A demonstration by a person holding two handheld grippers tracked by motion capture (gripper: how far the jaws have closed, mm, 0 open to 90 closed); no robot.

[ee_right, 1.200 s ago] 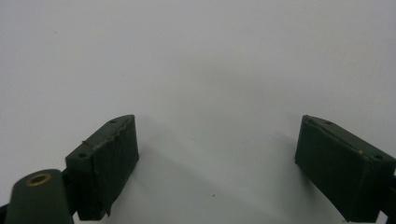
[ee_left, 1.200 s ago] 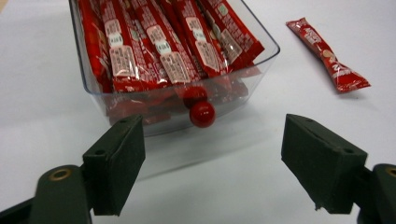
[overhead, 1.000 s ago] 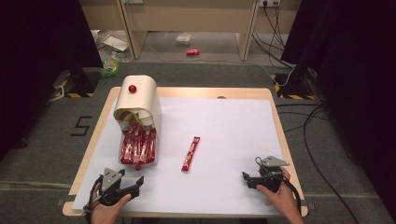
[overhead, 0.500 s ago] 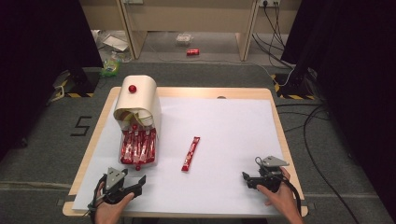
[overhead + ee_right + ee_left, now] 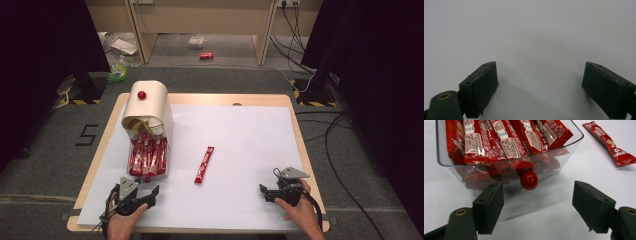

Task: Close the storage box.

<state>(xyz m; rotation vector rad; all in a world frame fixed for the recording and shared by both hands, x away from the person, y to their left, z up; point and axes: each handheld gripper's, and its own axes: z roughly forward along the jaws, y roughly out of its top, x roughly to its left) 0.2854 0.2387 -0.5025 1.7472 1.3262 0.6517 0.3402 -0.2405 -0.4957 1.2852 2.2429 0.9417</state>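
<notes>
the left gripper (image 5: 537,207) has its jaws spread wide with nothing between them, and they have just been closing in a little, the red knob (image 5: 529,180) lying ahead of the gap and not yet inside it; against the view from a moment earlier the left hand has crept slightly toward the near end of the clear tray (image 5: 446,165), which reads as the start of a pinch on that knob, probably to pull or push the tray as a drawer. the right gripper (image 5: 274,192) lies at the near right of the table (image 5: 235,102), jaws released and empty over the white sheet (image 5: 529,30), and it sits where it sat a second ago. outward from the fingers, the knob is a small glossy red ball fixed to the tray's near wall, with its reflection just above it in the plastic. the tray is transparent with rounded corners, packed with red snack sticks (image 5: 506,140) lying lengthwise, and in the high view it juts toward the person from under the cream arched box (image 5: 147,107) at the far left. one loose stick (image 5: 204,164) lies apart near the middle of the sheet
</notes>
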